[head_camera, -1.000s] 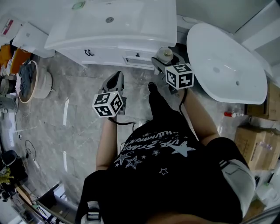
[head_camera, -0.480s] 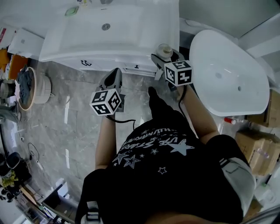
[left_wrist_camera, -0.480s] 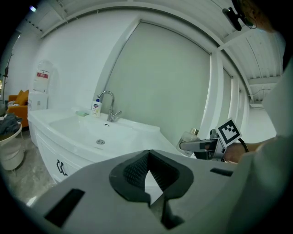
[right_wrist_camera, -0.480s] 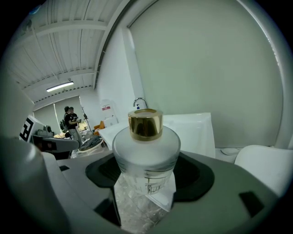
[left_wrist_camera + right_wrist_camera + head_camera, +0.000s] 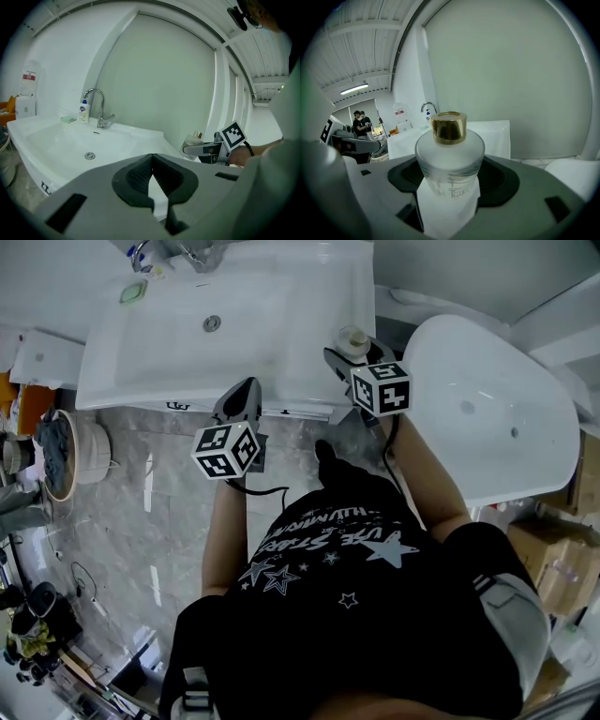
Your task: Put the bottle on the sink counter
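The right gripper's (image 5: 449, 185) jaws clamp an upright frosted bottle (image 5: 449, 150) with a gold cap, and the white sink (image 5: 281, 362) lies just beyond them. The left gripper's (image 5: 151, 177) jaws are closed and empty, facing the sink above the grey marble floor (image 5: 122, 512).

We log a black T-shirt (image 5: 347, 615) with white stars and lettering; grey left gripper (image 5: 247, 387) and right gripper (image 5: 345, 354); black-white marker cubes (image 5: 228, 448); black cable (image 5: 267, 490).
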Demonstrator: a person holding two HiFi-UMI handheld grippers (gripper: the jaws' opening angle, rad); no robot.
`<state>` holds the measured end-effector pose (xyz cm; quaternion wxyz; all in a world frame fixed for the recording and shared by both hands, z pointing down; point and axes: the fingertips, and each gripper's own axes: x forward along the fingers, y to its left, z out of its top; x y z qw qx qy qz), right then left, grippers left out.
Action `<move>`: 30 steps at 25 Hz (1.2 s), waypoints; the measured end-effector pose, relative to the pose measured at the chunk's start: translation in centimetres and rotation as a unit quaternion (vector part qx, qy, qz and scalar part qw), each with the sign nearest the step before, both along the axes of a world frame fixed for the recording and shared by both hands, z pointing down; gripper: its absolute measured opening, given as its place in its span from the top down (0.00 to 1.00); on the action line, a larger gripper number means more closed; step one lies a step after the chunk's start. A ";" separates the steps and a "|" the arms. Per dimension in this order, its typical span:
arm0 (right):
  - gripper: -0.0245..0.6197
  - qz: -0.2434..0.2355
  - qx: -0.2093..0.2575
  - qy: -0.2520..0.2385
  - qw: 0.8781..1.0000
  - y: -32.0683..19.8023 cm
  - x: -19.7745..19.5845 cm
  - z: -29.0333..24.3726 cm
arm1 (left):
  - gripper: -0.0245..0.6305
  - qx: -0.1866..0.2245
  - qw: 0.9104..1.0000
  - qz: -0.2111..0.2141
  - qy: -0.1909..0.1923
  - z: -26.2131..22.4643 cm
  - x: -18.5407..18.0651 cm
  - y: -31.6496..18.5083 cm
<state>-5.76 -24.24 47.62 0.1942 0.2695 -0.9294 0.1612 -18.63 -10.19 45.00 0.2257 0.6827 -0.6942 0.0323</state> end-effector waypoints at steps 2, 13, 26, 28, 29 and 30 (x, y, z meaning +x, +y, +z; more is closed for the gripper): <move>0.47 0.002 -0.003 0.001 1.000 -1.7 -0.3 0.6 | 0.95 -0.001 1.000 0.002 -0.001 0.2 -0.2 -2.1; 0.47 0.007 -0.008 0.003 1.000 -8.6 -2.7 2.2 | 0.95 -0.013 1.000 0.019 -0.006 1.2 -1.6 -10.0; 0.47 0.070 -0.015 0.021 0.997 -12.0 -5.5 3.6 | 0.95 -0.023 0.997 0.079 0.001 2.1 -5.6 -15.1; 0.47 0.091 -0.017 0.026 0.995 -12.7 -5.9 4.0 | 0.95 -0.029 0.995 0.097 0.002 2.5 -6.6 -16.0; 0.47 0.102 -0.019 0.028 0.994 -13.1 -6.2 4.4 | 0.95 -0.031 0.994 0.105 0.002 2.7 -7.2 -16.4; 0.47 0.114 -0.021 0.031 0.993 -13.5 -6.3 4.7 | 0.95 -0.033 0.993 0.113 0.004 2.9 -7.7 -16.9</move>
